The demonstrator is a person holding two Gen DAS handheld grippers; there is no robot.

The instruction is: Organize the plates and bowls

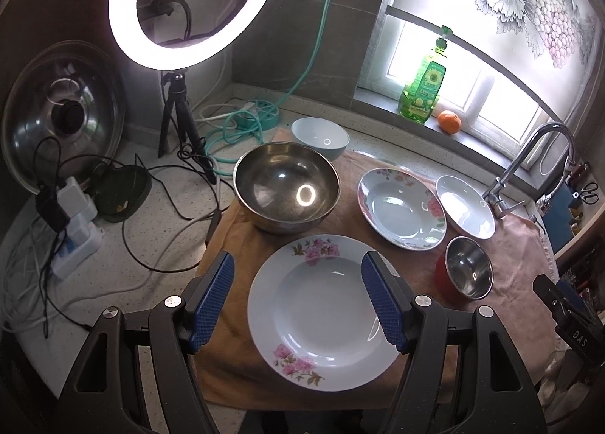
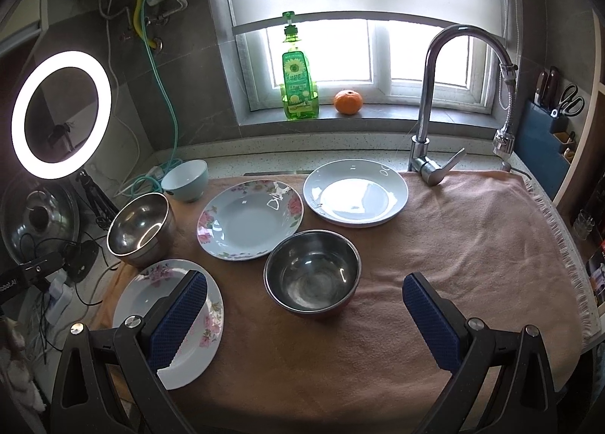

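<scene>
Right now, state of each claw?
Left claw: open, empty, above the near floral plate.
Right claw: open, empty, near the small steel bowl.

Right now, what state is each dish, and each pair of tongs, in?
Left tongs: open, holding nothing.
Right tongs: open, holding nothing.
Near floral plate: flat on the towel, empty.
Far floral plate: flat, empty.
Plain white plate: flat, empty.
Large steel bowl: upright, empty.
Small steel bowl: upright, empty.
Light blue bowl: upright, empty.
</scene>
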